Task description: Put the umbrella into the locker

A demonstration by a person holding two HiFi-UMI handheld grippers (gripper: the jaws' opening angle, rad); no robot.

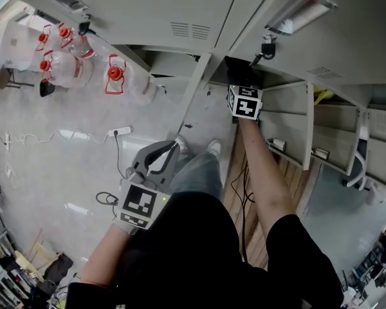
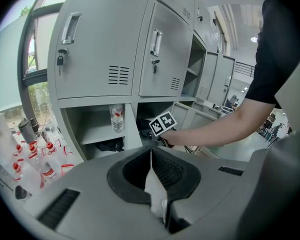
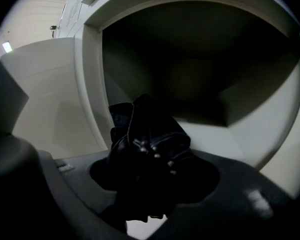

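A black folded umbrella (image 3: 147,141) fills the space between the jaws of my right gripper (image 3: 150,164), which is shut on it. The umbrella's end reaches into a dark open locker compartment (image 3: 200,79) with grey walls. In the head view the right gripper (image 1: 243,76) is stretched forward into that low compartment, its marker cube (image 1: 246,102) just outside. From the left gripper view the cube (image 2: 162,124) shows at the compartment's mouth. My left gripper (image 1: 164,156) hangs back over the floor by the person's legs, its jaws (image 2: 151,156) shut and holding nothing.
The neighbouring compartment holds a clear bottle (image 2: 117,116) and a dark bundle (image 2: 107,145). Open locker doors (image 1: 296,124) stand to the right. Several red-capped water bottles (image 1: 64,63) and a power strip (image 1: 119,132) lie on the floor at left. A padlock (image 1: 267,47) hangs above.
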